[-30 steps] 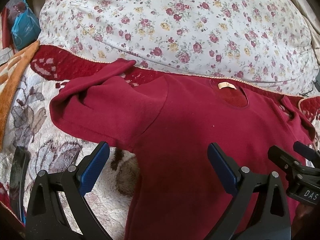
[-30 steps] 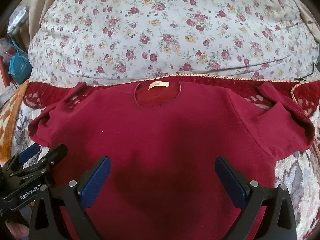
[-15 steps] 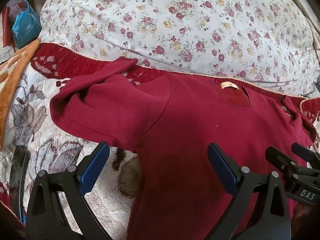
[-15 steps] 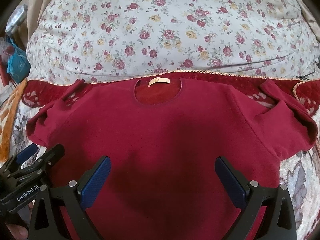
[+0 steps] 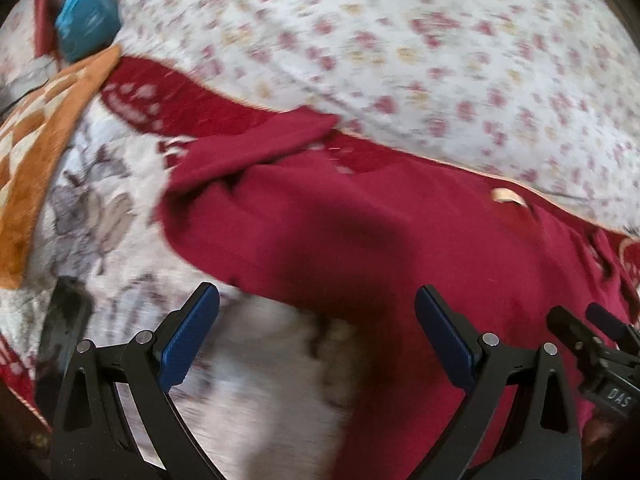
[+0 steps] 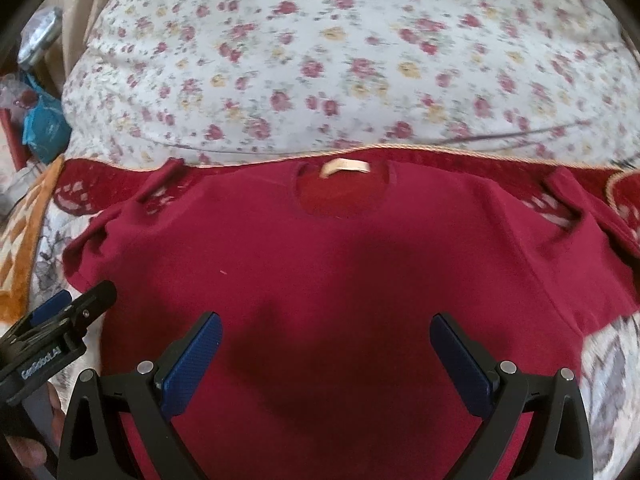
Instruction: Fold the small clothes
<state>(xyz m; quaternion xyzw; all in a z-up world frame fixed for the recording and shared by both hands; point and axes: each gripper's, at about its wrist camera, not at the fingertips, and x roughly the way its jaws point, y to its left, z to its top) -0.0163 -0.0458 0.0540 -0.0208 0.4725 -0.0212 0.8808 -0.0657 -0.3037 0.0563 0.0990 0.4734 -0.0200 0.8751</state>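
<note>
The red shirt (image 6: 340,272) lies flat, front up, on the patterned blanket (image 5: 92,216), collar at 12 o'clock against the floral pillow (image 6: 320,60). Left gripper (image 5: 316,344) and right gripper (image 6: 326,360): jaws apart, holding nothing, above the shirt's lower half.

Left tool (image 5: 316,336) shifts left, view blurred; shirt (image 5: 360,240) sits further right in frame, more blanket (image 5: 92,208) exposed

My left fingers (image 5: 192,342) are showing blue pads on black frames with silver screws; my right fingers (image 6: 460,364) are matching, and white lettering is marking each body.
</note>
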